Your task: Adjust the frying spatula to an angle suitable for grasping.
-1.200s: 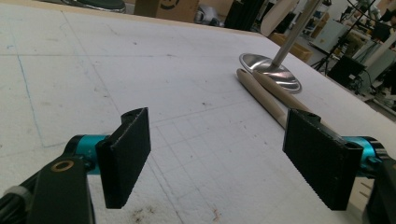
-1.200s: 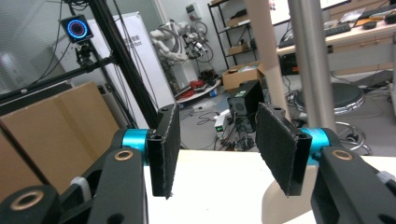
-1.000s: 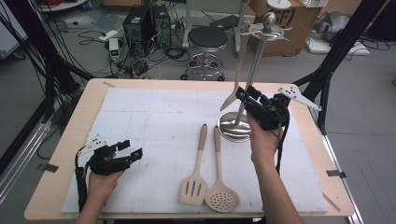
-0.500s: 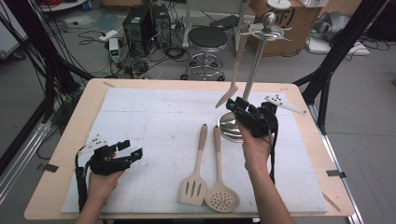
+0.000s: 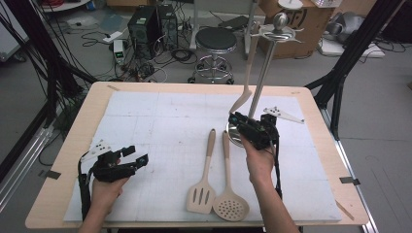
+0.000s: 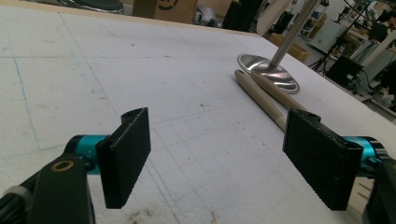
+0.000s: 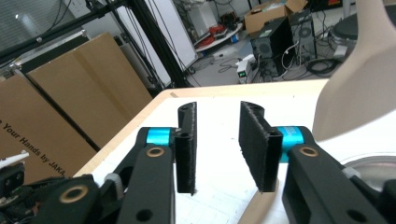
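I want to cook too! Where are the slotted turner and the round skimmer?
slotted turner (image 5: 200, 196), high view, on its slotted blade.
round skimmer (image 5: 231, 208), high view, on its holed disc.

A wooden table (image 5: 63, 160) carries a white mat (image 5: 160, 121), seemingly foam.

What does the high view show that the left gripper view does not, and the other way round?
High view: the slotted head of the beige turner and the perforated round head of the beige skimmer, plus a black stool. Left gripper view: the left gripper close up, jaws wide apart with nothing between them. Both: the round shiny steel stand base and the two utensils' handles near it.
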Demonstrator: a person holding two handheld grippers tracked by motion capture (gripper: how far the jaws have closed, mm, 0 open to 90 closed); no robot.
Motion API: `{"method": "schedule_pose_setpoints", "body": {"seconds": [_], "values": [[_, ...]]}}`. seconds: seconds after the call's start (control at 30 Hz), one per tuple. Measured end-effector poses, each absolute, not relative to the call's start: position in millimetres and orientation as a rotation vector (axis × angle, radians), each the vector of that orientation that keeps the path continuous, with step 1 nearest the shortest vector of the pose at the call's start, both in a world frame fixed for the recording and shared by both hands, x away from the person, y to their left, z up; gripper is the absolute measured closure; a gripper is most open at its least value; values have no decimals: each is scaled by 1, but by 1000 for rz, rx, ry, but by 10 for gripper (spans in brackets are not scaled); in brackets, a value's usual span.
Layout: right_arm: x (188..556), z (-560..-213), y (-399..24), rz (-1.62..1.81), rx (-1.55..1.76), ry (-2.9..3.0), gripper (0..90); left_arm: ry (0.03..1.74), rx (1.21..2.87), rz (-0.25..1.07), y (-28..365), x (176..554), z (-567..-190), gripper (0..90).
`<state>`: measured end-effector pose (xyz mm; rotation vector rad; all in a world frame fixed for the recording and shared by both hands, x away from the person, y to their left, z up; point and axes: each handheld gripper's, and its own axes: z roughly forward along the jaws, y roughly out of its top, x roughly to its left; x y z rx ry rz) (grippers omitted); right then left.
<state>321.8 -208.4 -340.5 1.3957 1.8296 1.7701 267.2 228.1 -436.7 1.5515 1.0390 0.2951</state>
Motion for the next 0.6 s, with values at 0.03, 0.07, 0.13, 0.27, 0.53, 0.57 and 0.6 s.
{"method": "schedule_pose_setpoints", "body": {"seconds": [0.03,0.07,0.13,0.27,0.53,0.57,0.6], "values": [[322,-341,-208,1770,1396,1830,688,1040,1550,293,228,267,-437,239],[322,-342,-208,1771,1398,1830,707,1039,1551,295,228,267,-437,239],[323,-345,-208,1756,1394,1839,751,1039,1551,295,228,267,-437,239],[327,-349,-204,1762,1404,1867,803,1038,1551,295,228,267,-437,239],[335,-366,-197,1728,1450,1939,854,1038,1549,296,229,267,-436,239],[335,-369,-197,1719,1453,1944,858,1038,1548,296,229,267,-436,239],[336,-372,-197,1713,1462,1950,862,1039,1547,296,229,267,-436,239]]}}
